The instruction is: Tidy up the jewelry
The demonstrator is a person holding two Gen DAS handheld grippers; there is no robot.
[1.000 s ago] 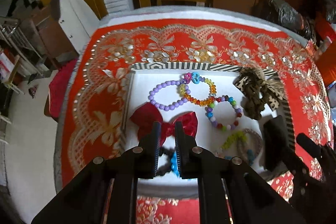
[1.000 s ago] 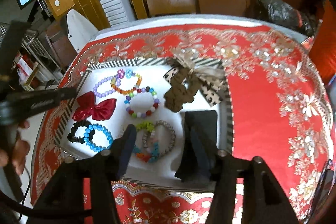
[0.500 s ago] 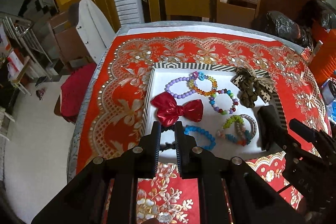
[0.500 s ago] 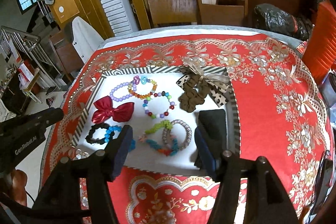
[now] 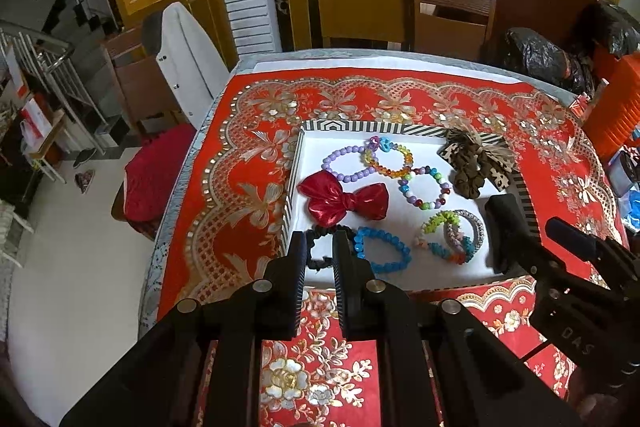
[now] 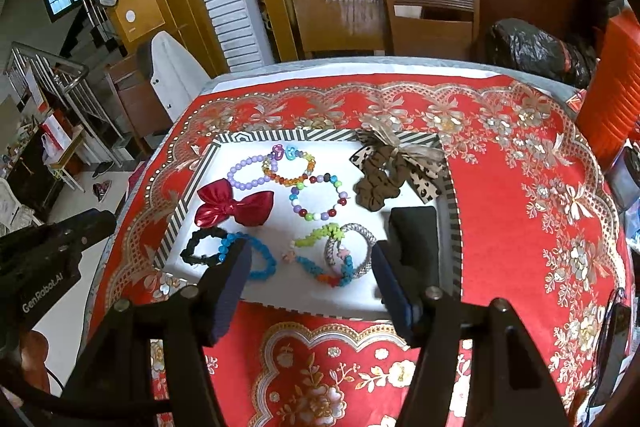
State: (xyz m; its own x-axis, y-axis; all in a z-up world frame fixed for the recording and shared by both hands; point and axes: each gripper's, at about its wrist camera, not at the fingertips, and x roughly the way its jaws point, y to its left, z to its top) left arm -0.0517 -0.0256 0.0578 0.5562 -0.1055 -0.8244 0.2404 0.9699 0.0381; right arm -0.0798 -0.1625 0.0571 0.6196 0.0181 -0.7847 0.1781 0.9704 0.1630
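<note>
Table: we see a red tablecloth [image 6: 520,155] with gold floral borders covering it, and wooden chairs [image 6: 430,23] stand at its far edge.
Tray: our white tray with a striped rim [image 6: 450,195] lies on the cloth and holds all the jewelry.
Left gripper [image 5: 320,255]: we hold it above the tray's near left corner, jaws closed with only a narrow slit between them, nothing gripped.
Right gripper [image 6: 310,271]: we hold it above the tray's near edge, jaws parted wide and empty.
Leopard scrunchie [image 6: 394,167]: at the tray's far right corner, partly over the rim.
Red bow [image 6: 234,207]: on the left side of the tray.
Bead bracelets: we count a lilac one [image 6: 246,173], an orange one [image 6: 290,167] and a multicolour one [image 6: 318,197] overlapping in a far row.
Near row: a black scrunchie [image 6: 200,247] touches a blue bracelet [image 6: 260,255]; to the right a green and blue bead strand [image 6: 320,255] lies over a silver bangle [image 6: 356,247].
</note>
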